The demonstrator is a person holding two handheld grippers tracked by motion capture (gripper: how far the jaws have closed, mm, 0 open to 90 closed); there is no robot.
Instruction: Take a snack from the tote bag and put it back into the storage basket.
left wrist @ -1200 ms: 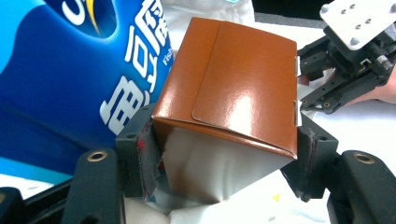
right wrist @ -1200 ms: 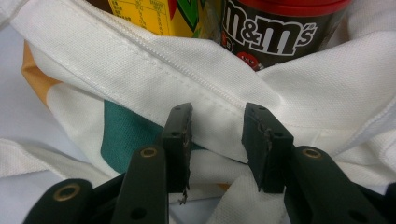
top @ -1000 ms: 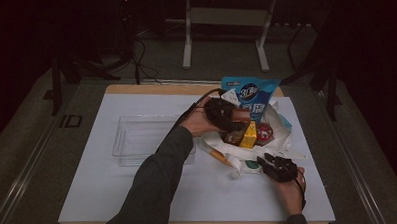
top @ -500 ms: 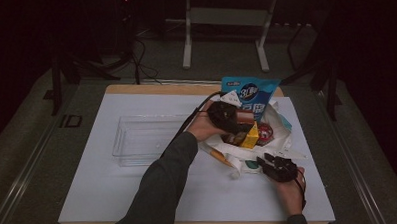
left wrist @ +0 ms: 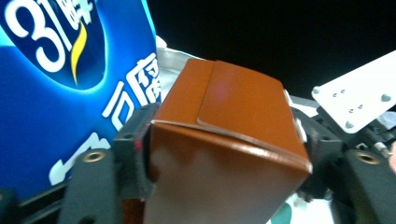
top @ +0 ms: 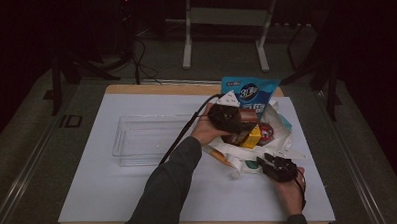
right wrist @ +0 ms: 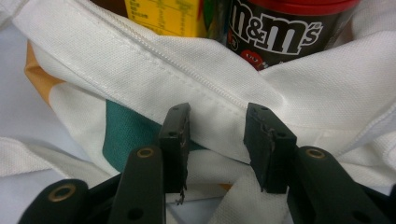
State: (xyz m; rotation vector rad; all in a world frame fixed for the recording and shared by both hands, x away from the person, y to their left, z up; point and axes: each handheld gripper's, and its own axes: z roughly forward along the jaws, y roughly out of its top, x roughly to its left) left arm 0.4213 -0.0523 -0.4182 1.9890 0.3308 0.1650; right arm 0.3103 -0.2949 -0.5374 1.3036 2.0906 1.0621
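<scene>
Dark room, white-topped bench [top: 139,194]; clear tray [top: 147,139] at left sits empty, likely waiting for items. Left gripper [top: 237,121] has been closing its fingers on a brown box [left wrist: 224,140], now clamped between them over the white cloth bag [top: 277,139], beside the blue snack pouch [top: 248,92]. Right gripper [right wrist: 217,144], fingers part open with a fold of bag cloth between them, grip unclear, probably steadying the bag near the candy jar [right wrist: 285,28].

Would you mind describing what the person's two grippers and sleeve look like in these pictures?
Both the left gripper and right gripper are black, boxy units with two flat black jaws held by brass-coloured screws. The left carries a grey three-cornered plate and trails a black cable. The left forearm wears a dark grey sleeve.
</scene>
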